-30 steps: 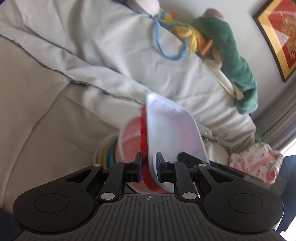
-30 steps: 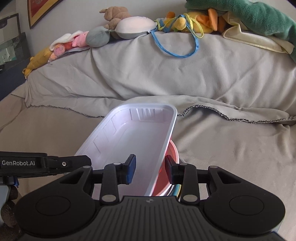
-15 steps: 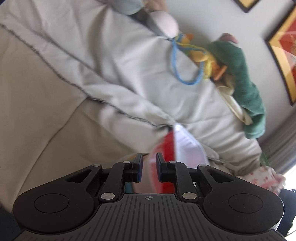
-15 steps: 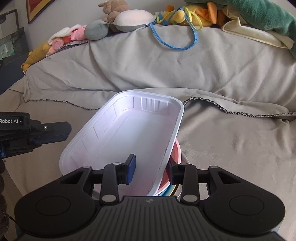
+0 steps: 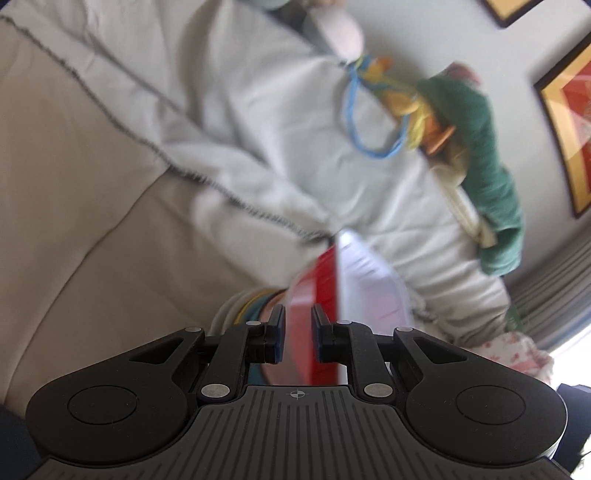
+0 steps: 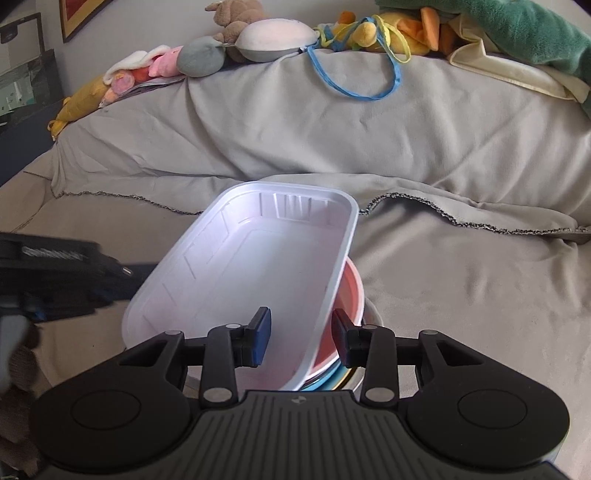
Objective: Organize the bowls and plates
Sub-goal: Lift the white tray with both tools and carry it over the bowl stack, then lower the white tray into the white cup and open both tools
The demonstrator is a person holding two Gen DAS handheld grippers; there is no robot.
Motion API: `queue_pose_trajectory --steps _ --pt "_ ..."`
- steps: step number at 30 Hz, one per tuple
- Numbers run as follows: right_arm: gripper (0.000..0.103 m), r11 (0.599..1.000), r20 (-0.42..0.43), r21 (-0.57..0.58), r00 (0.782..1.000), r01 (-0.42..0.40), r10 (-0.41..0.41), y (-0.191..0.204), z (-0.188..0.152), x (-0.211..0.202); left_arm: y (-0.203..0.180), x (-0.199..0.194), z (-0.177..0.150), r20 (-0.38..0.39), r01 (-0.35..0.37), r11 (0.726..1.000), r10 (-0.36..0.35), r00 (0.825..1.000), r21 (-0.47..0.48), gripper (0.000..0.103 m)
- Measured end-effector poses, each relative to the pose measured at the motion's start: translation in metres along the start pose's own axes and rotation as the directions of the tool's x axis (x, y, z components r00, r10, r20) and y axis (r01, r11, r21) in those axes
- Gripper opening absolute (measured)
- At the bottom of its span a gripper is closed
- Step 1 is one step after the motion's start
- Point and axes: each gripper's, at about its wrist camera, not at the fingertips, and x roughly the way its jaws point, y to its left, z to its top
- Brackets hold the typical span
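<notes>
White rectangular plastic tray [image 5: 369, 280] is showing in the left wrist view tilted on edge just beyond the left gripper [image 5: 297, 334], beside a red round bowl [image 5: 317, 295] atop a stack of coloured round plates [image 5: 247, 308]. The left gripper's pads are nearly together, and the red bowl's rim is sitting between them; it appears clamped, though blur is limiting certainty. The grey throw-covered sofa [image 5: 110, 184] is lying under the stack.

In the right wrist view, the tray [image 6: 251, 280] is leaning across the bowl [image 6: 349, 291], one long wall passing between the pads of the right gripper [image 6: 301, 339], whose jaws are opening, no longer pressing that wall. The left gripper [image 6: 74, 273] is reaching in from the tray's left.

Judgement: the tray wants settling level on the stack before full release, since the soft cushion is offering poor support. Soft toys [image 6: 258, 37] and a green towel [image 6: 517, 33] are lying well behind the tray, obstructing nothing.
</notes>
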Motion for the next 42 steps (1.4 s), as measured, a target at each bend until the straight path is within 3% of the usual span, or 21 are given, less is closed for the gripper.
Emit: queue_pose_trajectory --steps 4,8,14,26,30,35,37,40,42 --pt "0.037 1.0 -0.001 0.02 1.0 -0.012 0.012 -0.003 0.001 -0.001 -0.021 -0.005 0.0 -0.015 0.043 0.997 -0.042 0.999 0.071 0.018" --pt "0.037 1.0 0.004 0.019 1.0 -0.017 0.017 -0.001 0.0 -0.004 -0.034 0.009 -0.01 -0.062 -0.024 0.99 0.032 0.998 0.137 0.018" --pt "0.038 0.999 0.013 0.02 0.999 -0.034 0.034 0.0 0.0 -0.01 -0.033 0.012 -0.02 -0.094 -0.044 0.989 0.058 0.994 0.143 0.018" --pt "0.038 0.997 -0.003 0.053 0.999 -0.049 0.05 -0.005 -0.004 -0.007 -0.045 0.011 -0.018 -0.075 -0.084 0.979 0.099 0.992 0.184 0.018" --pt "0.039 0.996 0.02 0.074 0.999 -0.046 0.045 -0.009 -0.004 -0.013 -0.052 0.004 -0.017 -0.015 -0.101 0.973 0.107 0.994 0.206 0.018" --pt "0.05 0.992 0.08 0.109 0.995 -0.066 0.058 -0.018 -0.002 -0.036 -0.068 -0.026 -0.026 0.141 -0.157 0.949 0.122 0.982 0.272 0.018" --pt "0.054 0.989 0.095 0.129 0.994 -0.069 0.057 -0.022 -0.004 -0.047 -0.076 -0.038 -0.042 0.192 -0.194 0.923 0.135 0.972 0.331 0.018" --pt "0.058 0.988 0.099 0.135 0.993 -0.074 0.061 -0.024 -0.015 -0.068 -0.087 -0.05 -0.074 0.203 -0.255 0.873 0.184 0.962 0.416 0.018" --pt "0.066 0.988 0.096 0.134 0.994 -0.074 0.061 -0.023 -0.029 -0.082 -0.092 -0.056 -0.097 0.159 -0.262 0.859 0.213 0.964 0.439 0.018"
